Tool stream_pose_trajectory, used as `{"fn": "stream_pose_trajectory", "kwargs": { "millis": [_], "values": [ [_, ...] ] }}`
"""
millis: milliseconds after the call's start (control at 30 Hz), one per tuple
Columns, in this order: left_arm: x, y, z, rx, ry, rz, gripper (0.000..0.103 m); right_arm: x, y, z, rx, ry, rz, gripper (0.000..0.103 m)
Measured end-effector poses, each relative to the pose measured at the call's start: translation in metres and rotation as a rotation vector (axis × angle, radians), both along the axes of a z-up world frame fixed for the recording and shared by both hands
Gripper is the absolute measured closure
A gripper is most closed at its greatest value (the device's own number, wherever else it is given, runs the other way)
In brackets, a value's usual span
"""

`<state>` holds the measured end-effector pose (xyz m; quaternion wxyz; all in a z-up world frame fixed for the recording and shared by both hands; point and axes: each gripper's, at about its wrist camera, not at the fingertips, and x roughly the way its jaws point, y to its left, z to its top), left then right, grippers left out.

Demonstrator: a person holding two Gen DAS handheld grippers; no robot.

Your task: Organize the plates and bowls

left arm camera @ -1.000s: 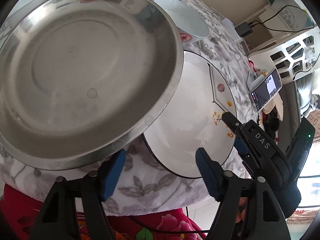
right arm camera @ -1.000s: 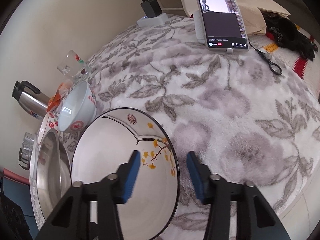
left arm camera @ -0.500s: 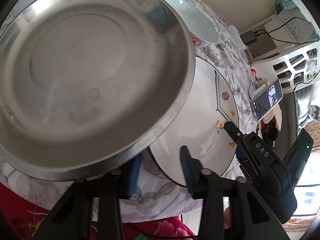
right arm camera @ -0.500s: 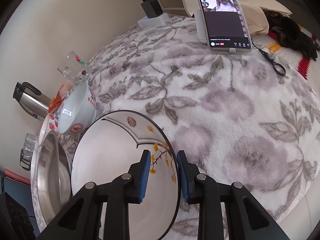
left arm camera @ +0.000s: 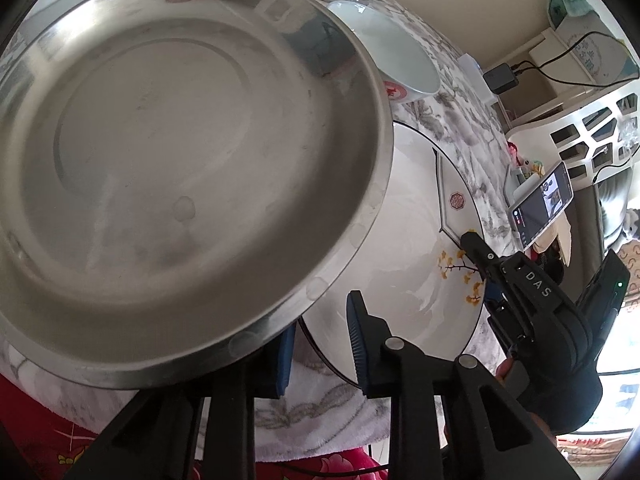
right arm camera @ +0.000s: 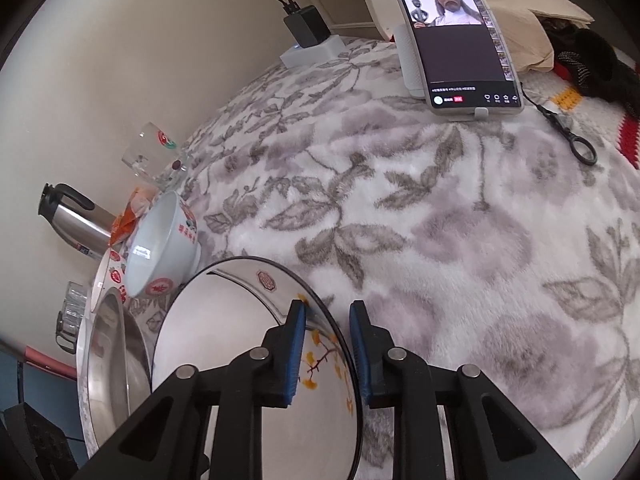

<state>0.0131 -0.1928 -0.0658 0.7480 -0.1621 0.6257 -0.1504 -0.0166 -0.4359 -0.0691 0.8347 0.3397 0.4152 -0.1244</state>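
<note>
A large steel basin (left arm camera: 180,168) fills the left wrist view, beside a white bowl with a black rim and yellow flowers (left arm camera: 404,248). My left gripper (left arm camera: 320,344) has closed on the steel basin's near rim; the left pad is half hidden under the rim. In the right wrist view my right gripper (right arm camera: 327,350) straddles the flowered bowl's rim (right arm camera: 328,320), fingers narrowed, with a small gap still showing at the right pad. The basin (right arm camera: 116,364) lies left of it. A white bowl with red marks (right arm camera: 164,248) lies tilted behind.
The table has a grey leaf-patterned cloth (right arm camera: 440,220). A phone on a stand (right arm camera: 456,36), scissors (right arm camera: 568,136), a charger (right arm camera: 306,26), a glass (right arm camera: 150,154) and a steel kettle (right arm camera: 76,216) stand around it. The table's near edge is close below both grippers.
Both grippers have narrowed their fingers from wide open. The left one has moved in onto the basin's rim; the right one has moved forward over the flowered bowl's rim.
</note>
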Motion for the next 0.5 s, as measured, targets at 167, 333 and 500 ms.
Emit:
{"fn": "stream_pose_trajectory", "kwargs": {
  "millis": [167,333,500],
  "values": [
    [0.0013,-0.0025,-0.0021,0.023,-0.008,-0.002,0.077,0.0023,-0.0045,-0.0018,0.020,-0.031,0.019,0.078],
    [0.0021,-0.0033,-0.0010,0.051,-0.033,0.000,0.077,0.0034,-0.0053,-0.0026,0.023,-0.040,0.035,0.078],
    [0.0047,-0.0051,-0.0031,0.056,-0.038,0.005,0.077,0.0032,-0.0039,-0.0044,0.023,-0.027,0.043,0.079]
  ]
}}
